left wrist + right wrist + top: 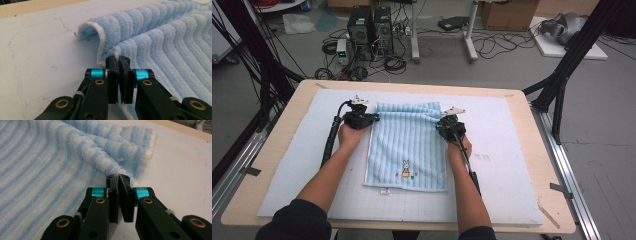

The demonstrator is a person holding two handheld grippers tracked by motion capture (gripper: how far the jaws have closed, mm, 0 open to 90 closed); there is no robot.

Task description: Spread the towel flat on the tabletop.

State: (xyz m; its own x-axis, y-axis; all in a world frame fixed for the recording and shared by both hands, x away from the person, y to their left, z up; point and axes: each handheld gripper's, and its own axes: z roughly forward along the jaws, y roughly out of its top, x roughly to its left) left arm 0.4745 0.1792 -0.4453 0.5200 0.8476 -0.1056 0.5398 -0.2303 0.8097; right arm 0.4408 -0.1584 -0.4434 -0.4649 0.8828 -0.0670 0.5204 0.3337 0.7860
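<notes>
High view: left gripper (373, 119) & right gripper (438, 121) each clamped on far-side edges of blue towel (407, 150), flat on white mat (512, 150), fabric bunched at jaws

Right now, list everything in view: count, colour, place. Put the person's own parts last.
towel: one, light blue with white stripes and a small rabbit picture near its near edge, flat on the mat's middle, far edge bunched up.
mat: one, white with a faint grid, covering most of the table.
table: one, light wood, under the mat.
computer towers: two, black, on the floor beyond the table, among cables.
cardboard box: one, brown, far floor.
frame legs: black, at both sides of the table.
left gripper: one, black with blue bands, shut on the towel's left far edge.
right gripper: one, same colours, shut on the towel's right far edge.
forearms: two, dark sleeves, entering from below.
</notes>
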